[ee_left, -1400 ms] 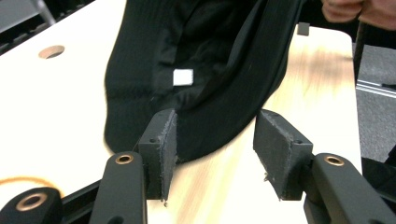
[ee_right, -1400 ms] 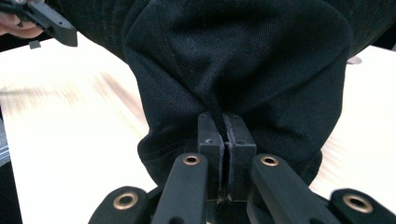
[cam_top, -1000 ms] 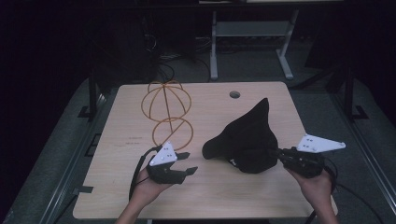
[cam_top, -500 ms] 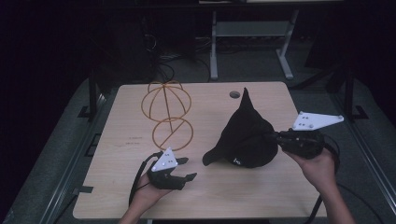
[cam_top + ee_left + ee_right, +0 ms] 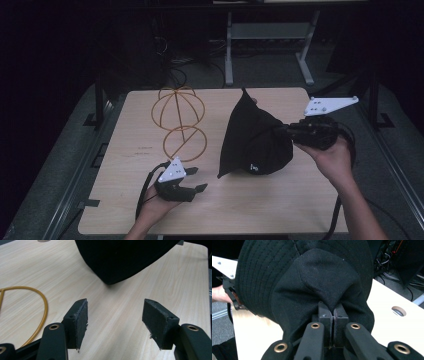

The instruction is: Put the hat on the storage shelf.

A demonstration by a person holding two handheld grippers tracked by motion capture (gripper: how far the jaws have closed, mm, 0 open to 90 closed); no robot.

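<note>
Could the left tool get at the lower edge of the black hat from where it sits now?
Probably yes. The left tool is open and points at the hat, with bare table between them. The wire stand lies off to the side, out of the way.

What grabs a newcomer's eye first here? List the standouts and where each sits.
First the black hat, lifted at the table's right middle with its fabric pinched in the right gripper, whose jaws are closed on it. Next the orange wire frame, lying left of the hat on the wooden table. The left gripper waits open near the front edge.
</note>
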